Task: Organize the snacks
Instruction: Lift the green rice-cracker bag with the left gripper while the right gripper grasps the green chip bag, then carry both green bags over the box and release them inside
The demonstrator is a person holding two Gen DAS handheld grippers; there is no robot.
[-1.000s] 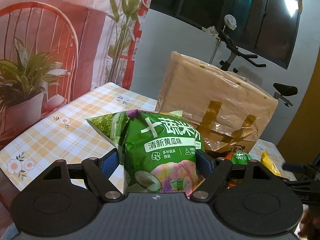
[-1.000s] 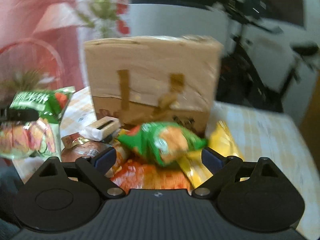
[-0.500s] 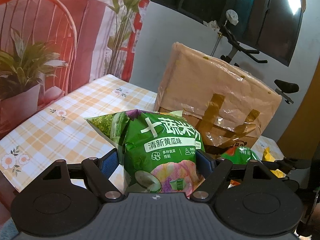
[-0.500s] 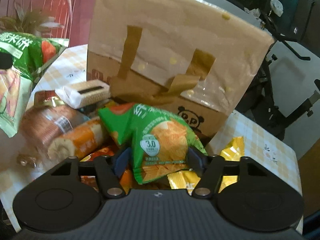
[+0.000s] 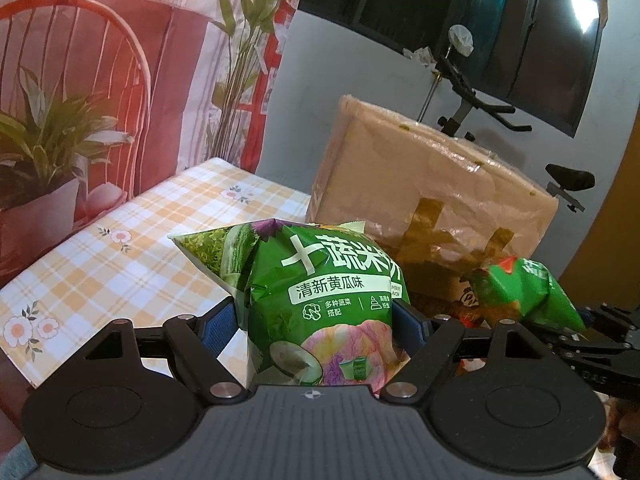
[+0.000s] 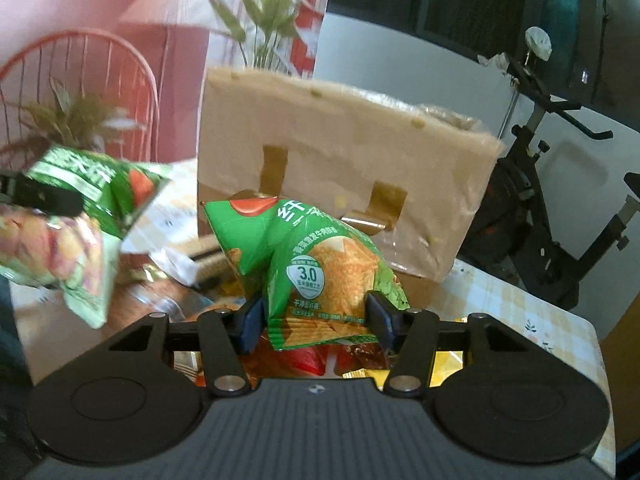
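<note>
My left gripper (image 5: 316,320) is shut on a green cucumber-flavour snack bag (image 5: 320,292) and holds it above the checked tablecloth (image 5: 120,256). My right gripper (image 6: 314,318) is shut on a green chip bag (image 6: 316,268) with orange chips printed on it, lifted above a pile of snacks (image 6: 304,360). The chip bag also shows at the right of the left wrist view (image 5: 520,292). The cucumber bag shows at the left of the right wrist view (image 6: 76,224). A tall brown cardboard box (image 6: 340,160) stands behind both bags.
Below the right gripper lie red and yellow packets, a white wafer pack (image 6: 200,258) and a brown wrapped snack (image 6: 160,300). An exercise bike (image 6: 540,184) stands behind the table at the right. A pink printed backdrop (image 5: 80,80) hangs at the left.
My right gripper closed on the green chip bag and lifted it off the pile. My left gripper kept its hold on the cucumber bag and moved up a little.
</note>
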